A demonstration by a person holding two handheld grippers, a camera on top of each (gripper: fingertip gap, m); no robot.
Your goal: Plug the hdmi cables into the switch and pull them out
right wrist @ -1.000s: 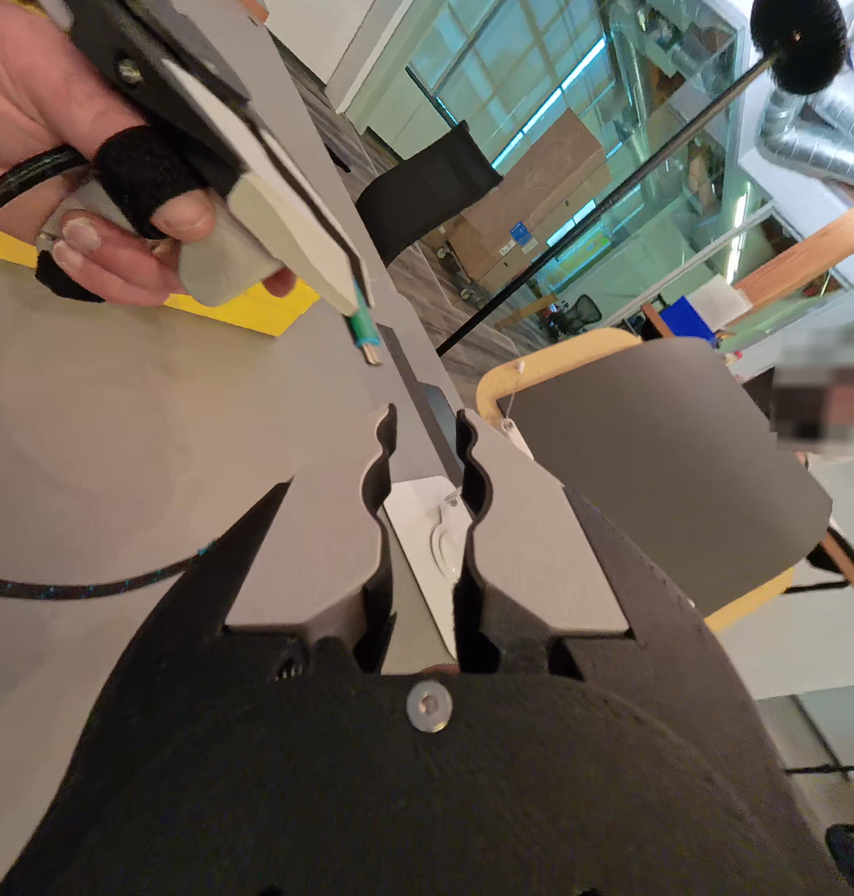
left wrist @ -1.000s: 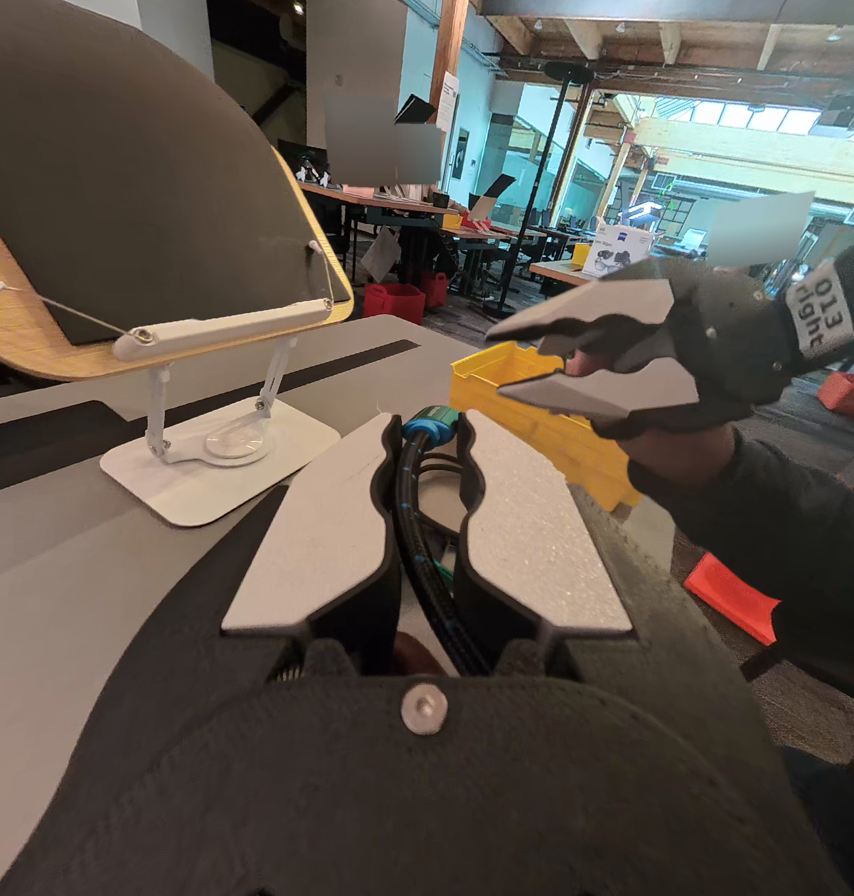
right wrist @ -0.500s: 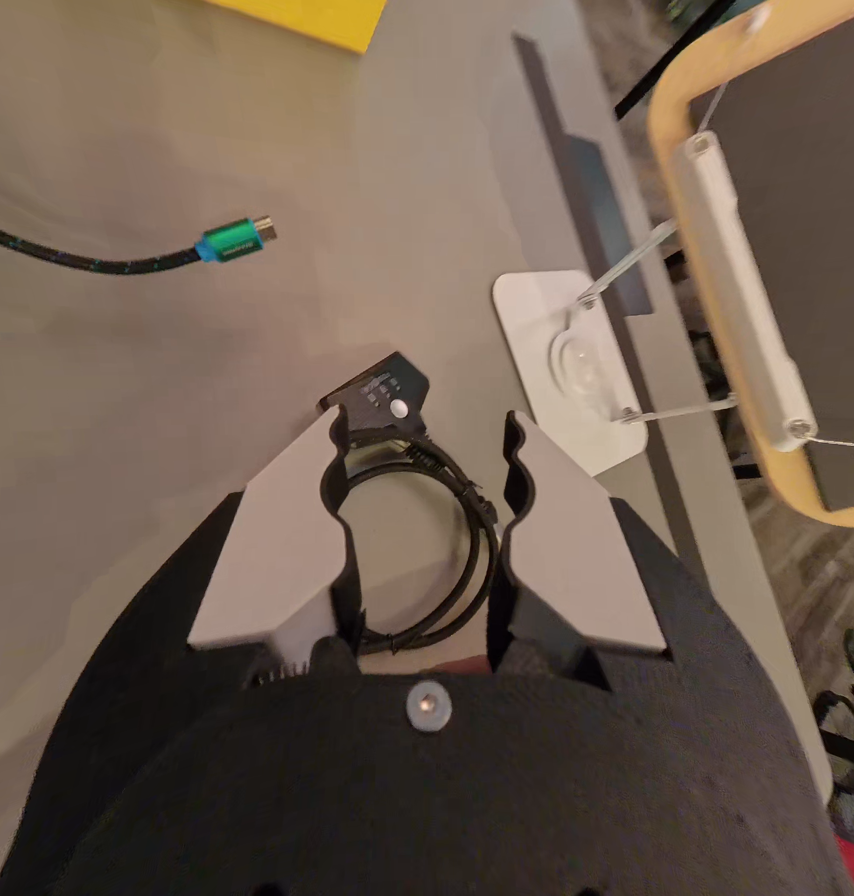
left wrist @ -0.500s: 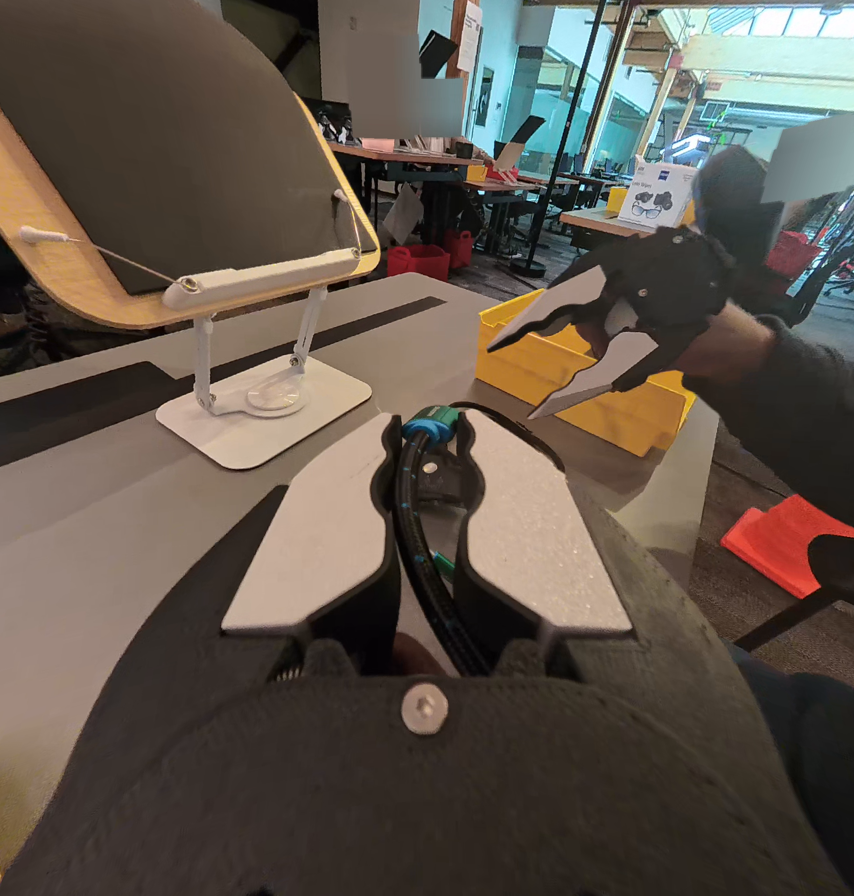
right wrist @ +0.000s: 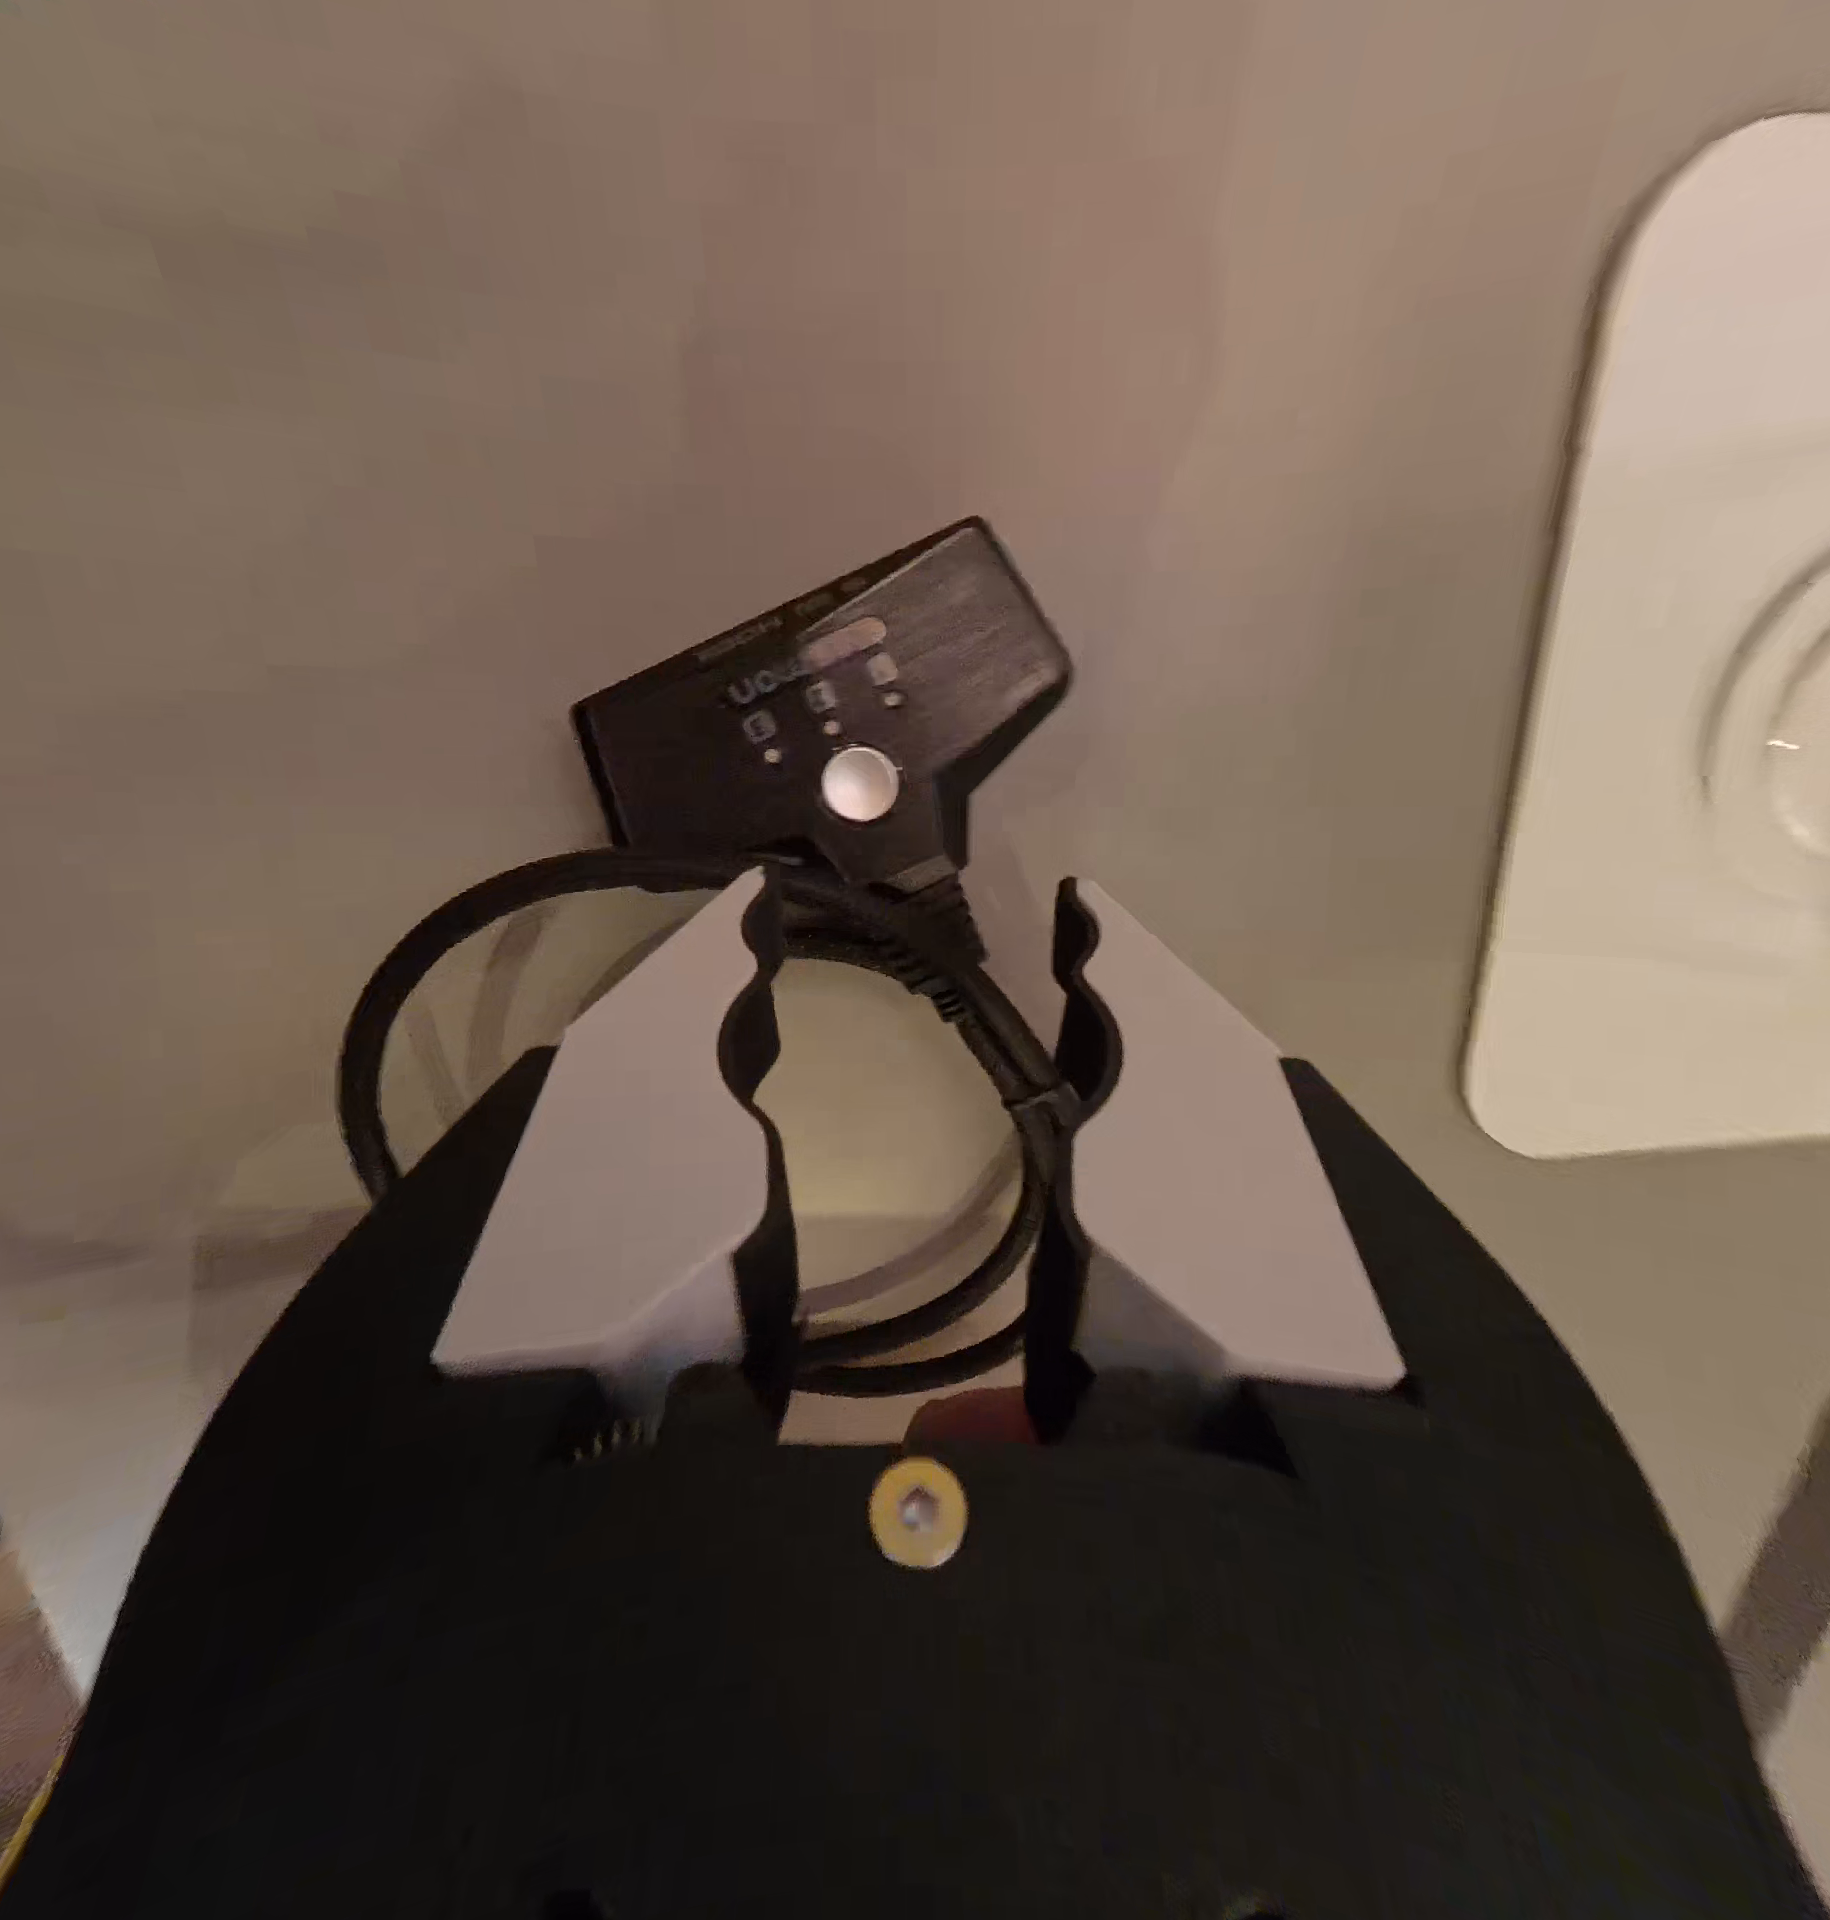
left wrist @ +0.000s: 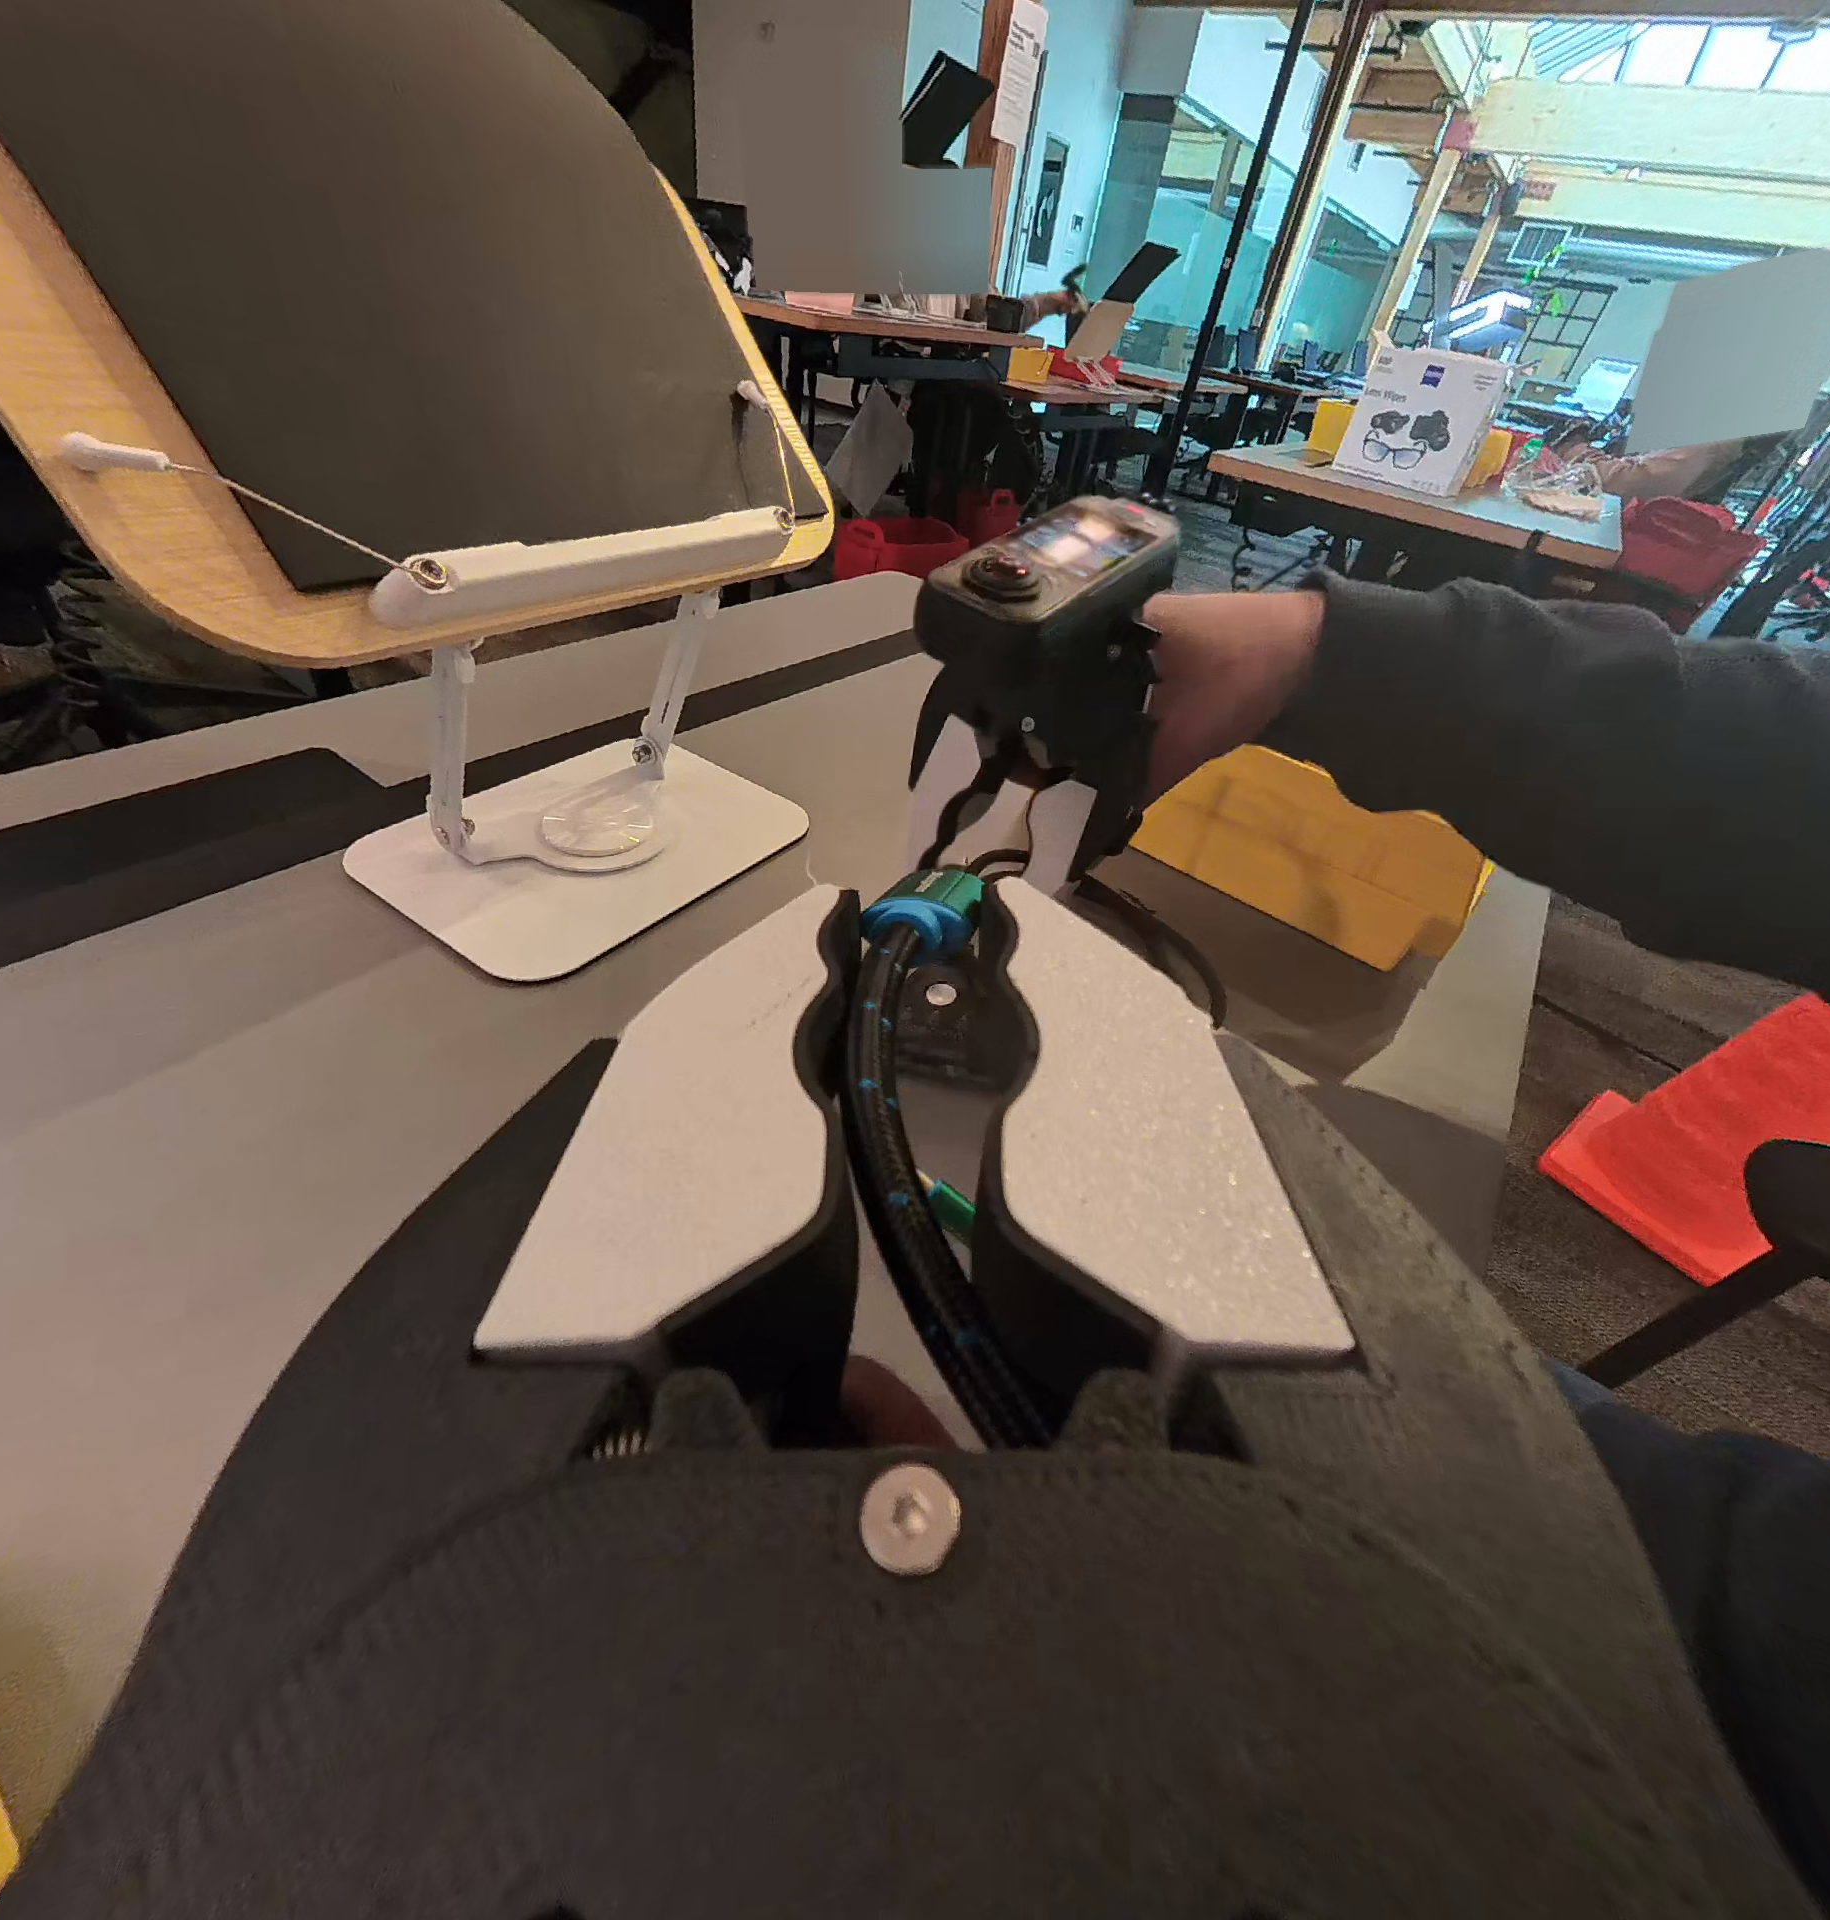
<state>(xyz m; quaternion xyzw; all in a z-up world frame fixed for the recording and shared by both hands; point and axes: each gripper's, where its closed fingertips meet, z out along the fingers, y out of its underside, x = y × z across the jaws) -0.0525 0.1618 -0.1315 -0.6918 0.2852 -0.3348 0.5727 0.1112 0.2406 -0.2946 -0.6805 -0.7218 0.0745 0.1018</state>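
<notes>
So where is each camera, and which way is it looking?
Left wrist view: sits on the left gripper, looks level across the table toward the stand and room; shows its fingers shut on the cable, plus the right gripper and a sleeve.
Right wrist view: sits on the right gripper, looks down at the switch; shows its open fingers.
Shared: switch, table, stand base.

The switch (right wrist: 828,707) lies on the table (right wrist: 371,416), left of the stand base (right wrist: 1669,727).

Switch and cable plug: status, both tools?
Left tool shut on cable plug. Right tool open over switch, nothing gripped. Switch's own coiled lead beneath right tool.
</notes>
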